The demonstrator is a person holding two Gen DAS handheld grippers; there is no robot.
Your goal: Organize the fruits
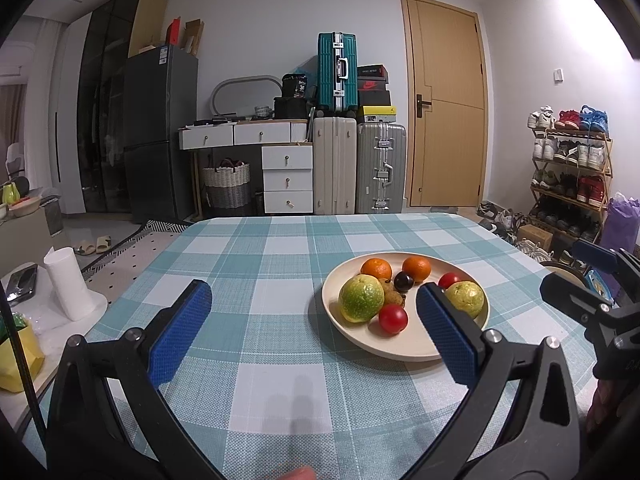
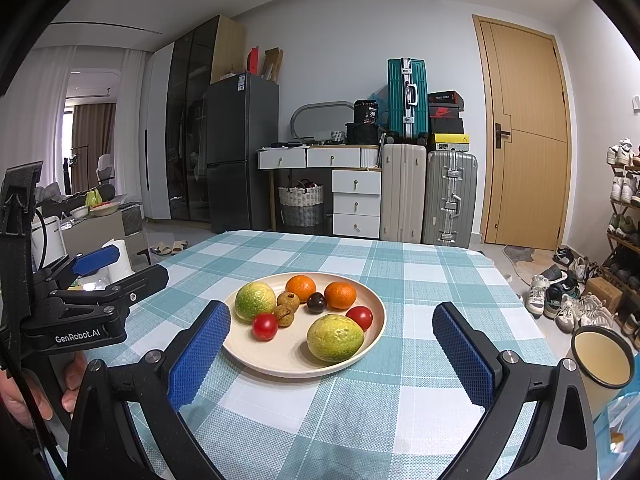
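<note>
checked blue-and-white cloth covers the table [image 2: 400, 408], and behind it the room is crowded: suitcases [image 2: 450, 196], a white drawer unit [image 2: 356, 204], a dark fridge [image 2: 240, 152] and a wooden door [image 2: 524, 136]. the cream plate [image 2: 288, 360] sits just ahead of both grippers and carries all the fruit that can be seen: two green-yellow fruits [image 2: 335, 338], two oranges [image 2: 340, 295], two red tomatoes [image 2: 265, 326], a dark plum [image 2: 316, 303] and two small brown fruits [image 2: 288, 301]. as a judgement, the sorting looks either barely begun or nearly finished; nothing lies loose on the cloth, and no second dish is visible to say which. the left gripper [image 1: 314, 320] hangs above the cloth with its fingers spread wide and nothing between them; the plate lies ahead and beyond its right finger [image 1: 446, 332], which hides part of one green-yellow fruit. the right gripper [image 2: 332, 350] is likewise wide open and empty, and the plate sits ahead between its two fingers, nearer the left one. a person's hand [image 2: 44, 384] grips the left tool's handle. off the right finger's outer side stands a mug [image 2: 604, 364], near the table edge, which could be knocked. a white paper roll [image 1: 68, 284] stands off the table beyond the left gripper's left finger. the fruits are packed close together, so the round ones may roll when a neighbour is lifted.
</note>
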